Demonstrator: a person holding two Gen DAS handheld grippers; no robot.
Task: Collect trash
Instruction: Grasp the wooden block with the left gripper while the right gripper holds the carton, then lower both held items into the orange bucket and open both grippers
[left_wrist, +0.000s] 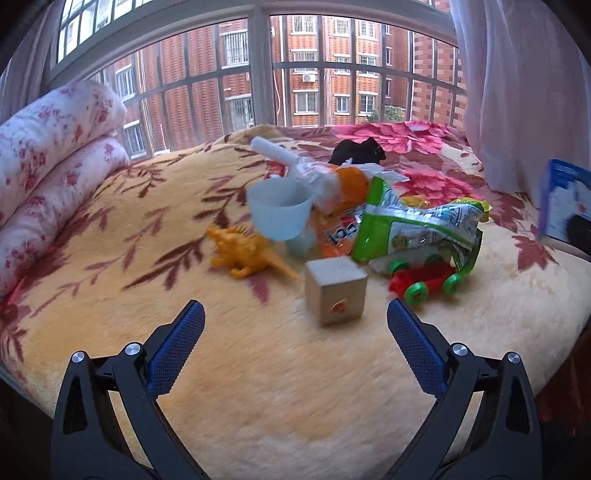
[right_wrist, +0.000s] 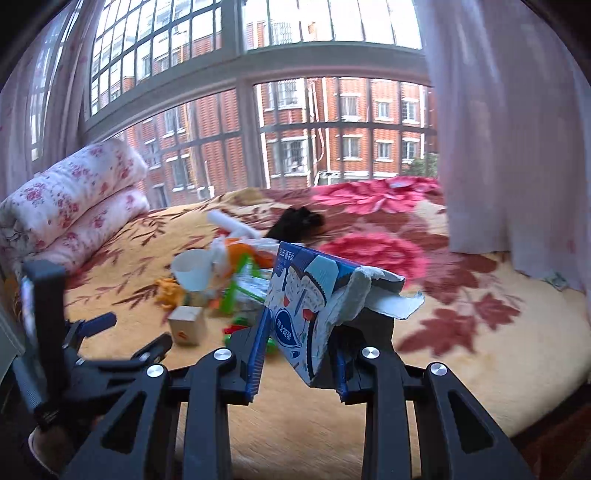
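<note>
My right gripper (right_wrist: 299, 332) is shut on a torn blue-and-white carton (right_wrist: 306, 291) and holds it above the bed; the same carton (left_wrist: 565, 199) shows at the right edge of the left wrist view. My left gripper (left_wrist: 295, 310) is open over the blanket, just short of a wooden block (left_wrist: 336, 291), with nothing between its fingers. Behind the block lies a heap: a green snack wrapper (left_wrist: 413, 225), an orange wrapper (left_wrist: 343, 229), a tipped plastic cup (left_wrist: 280, 210) and crumpled tissue (left_wrist: 321, 177).
Toys sit around the heap: an orange dinosaur (left_wrist: 243, 251), a red-and-green car (left_wrist: 424, 280), a black figure (left_wrist: 358, 151). A folded floral quilt (left_wrist: 55, 147) lies at the left, a curtain (left_wrist: 517, 92) hangs at the right, and a barred window is behind.
</note>
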